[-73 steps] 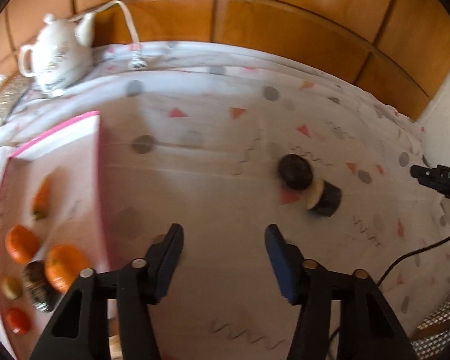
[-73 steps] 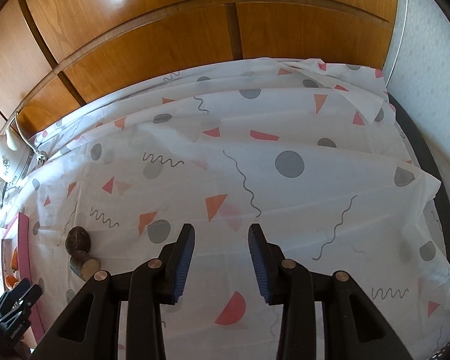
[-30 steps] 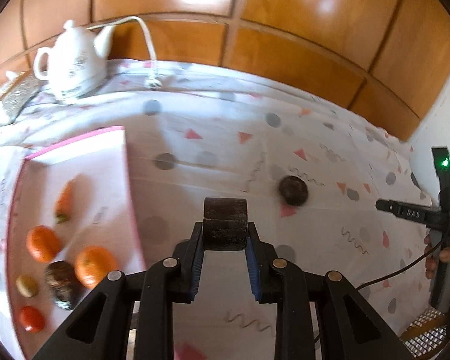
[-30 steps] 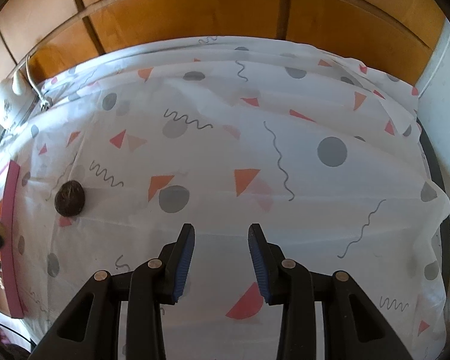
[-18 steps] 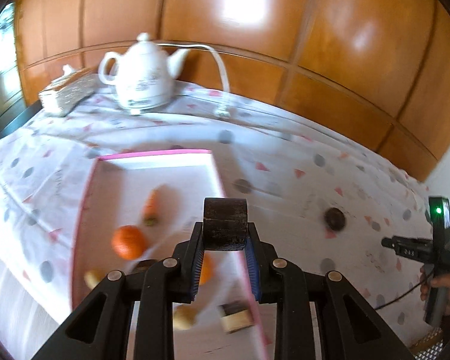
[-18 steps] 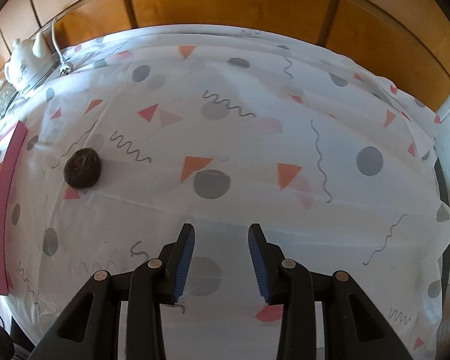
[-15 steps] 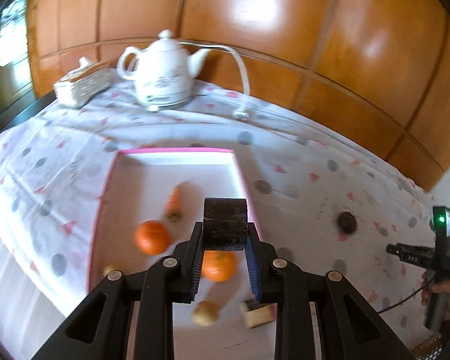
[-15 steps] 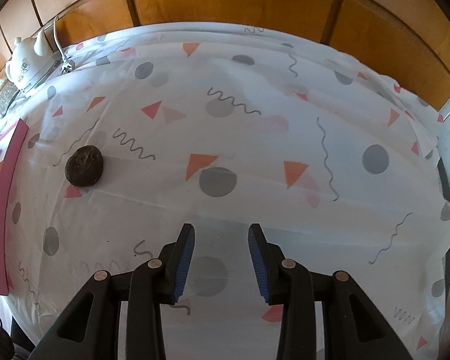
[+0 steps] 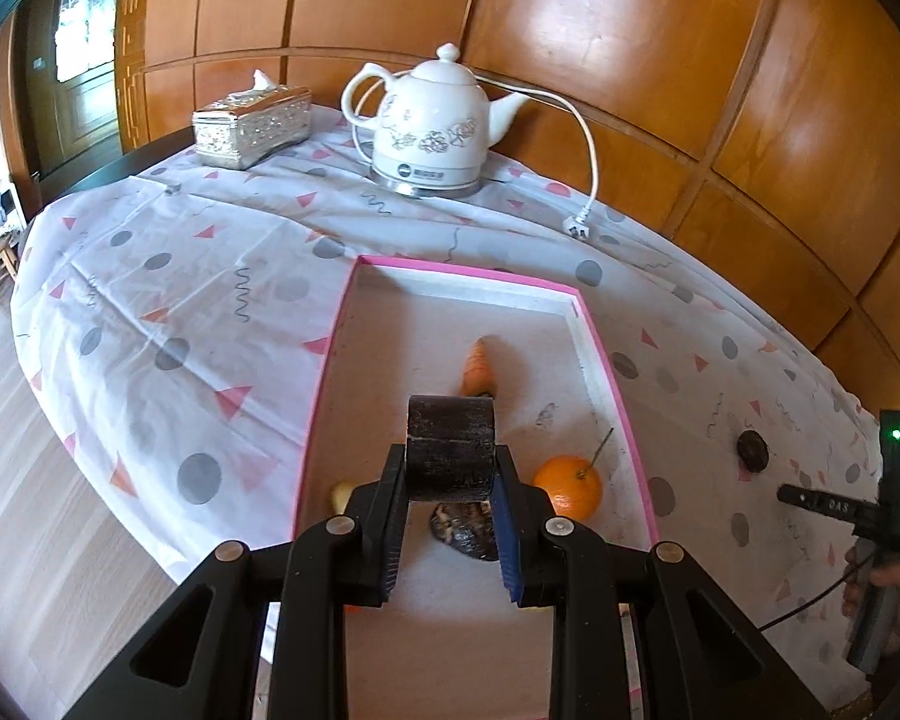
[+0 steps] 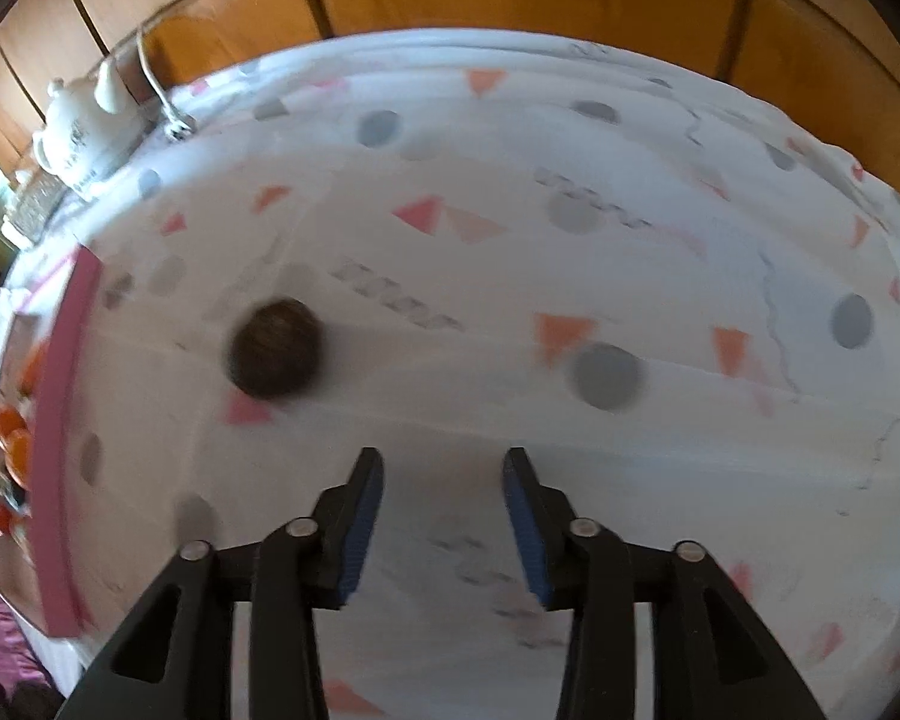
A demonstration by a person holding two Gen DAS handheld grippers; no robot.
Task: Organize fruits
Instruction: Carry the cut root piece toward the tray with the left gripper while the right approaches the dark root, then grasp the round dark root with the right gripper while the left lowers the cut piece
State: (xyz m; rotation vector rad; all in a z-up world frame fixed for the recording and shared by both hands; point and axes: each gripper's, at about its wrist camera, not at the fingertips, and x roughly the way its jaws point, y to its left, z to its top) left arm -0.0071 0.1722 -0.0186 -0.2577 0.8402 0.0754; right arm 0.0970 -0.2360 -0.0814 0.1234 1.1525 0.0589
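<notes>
Over the pink-rimmed tray (image 9: 621, 414), the left hand-held gripper (image 9: 450, 471) clamps a dark cylindrical fruit piece (image 9: 451, 447). At ten o'clock from the empty, opening right hand-held gripper (image 10: 444, 468), a dark round fruit (image 10: 275, 357) lies on the counter (image 10: 630, 276).

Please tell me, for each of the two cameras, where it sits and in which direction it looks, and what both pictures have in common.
Left wrist: sits on the left gripper, looking forward and down over the pink-rimmed tray toward the white kettle; its fingers clamp a dark cylindrical piece; a hand with the other gripper shows at the right edge.
Right wrist: sits on the right gripper, looking steeply down at the patterned tablecloth; jaws opening, nothing between them.
Shared: the tray, kettle, tablecloth and the dark round fruit.
</notes>
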